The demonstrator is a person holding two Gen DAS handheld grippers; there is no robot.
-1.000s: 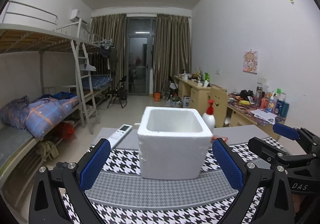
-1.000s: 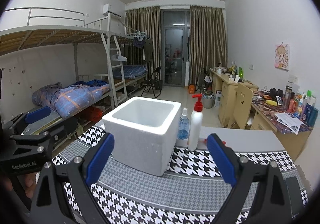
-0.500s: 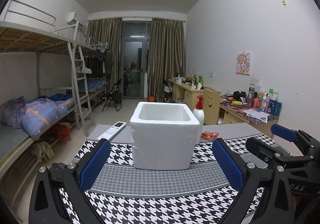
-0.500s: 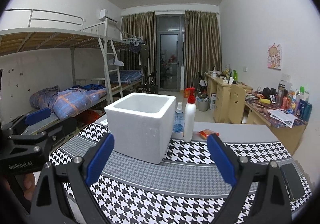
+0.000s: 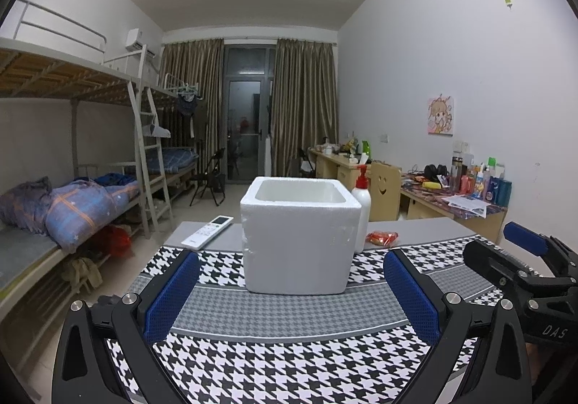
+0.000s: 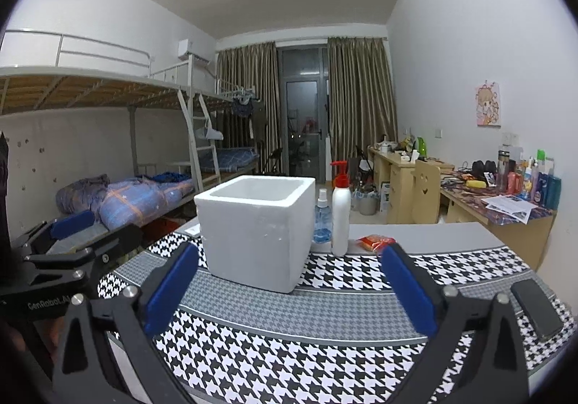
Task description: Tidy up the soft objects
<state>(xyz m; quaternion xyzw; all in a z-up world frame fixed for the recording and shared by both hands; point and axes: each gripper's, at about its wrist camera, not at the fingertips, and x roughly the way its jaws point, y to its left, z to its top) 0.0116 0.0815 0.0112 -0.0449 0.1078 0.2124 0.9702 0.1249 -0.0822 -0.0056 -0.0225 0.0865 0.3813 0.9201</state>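
Note:
A white foam box (image 5: pixel 300 237) stands open-topped on the houndstooth cloth (image 5: pixel 289 364); it also shows in the right wrist view (image 6: pixel 256 227). Its inside is hidden. A small red-orange soft packet (image 5: pixel 381 237) lies behind it to the right, also in the right wrist view (image 6: pixel 375 242). My left gripper (image 5: pixel 289 295) is open and empty, held back from the box. My right gripper (image 6: pixel 289 292) is open and empty, level with it; it shows at the right of the left wrist view (image 5: pixel 520 252).
A white pump bottle (image 6: pixel 340 219) and a blue spray bottle (image 6: pixel 322 221) stand behind the box. A white remote (image 5: pixel 207 230) lies at the back left. A black phone (image 6: pixel 538 306) lies at the cloth's right edge. Bunk beds left, desks right.
Both grippers have pulled back and dropped lower; the box looks smaller and farther, and I see less of its inside. Both stay open and empty.

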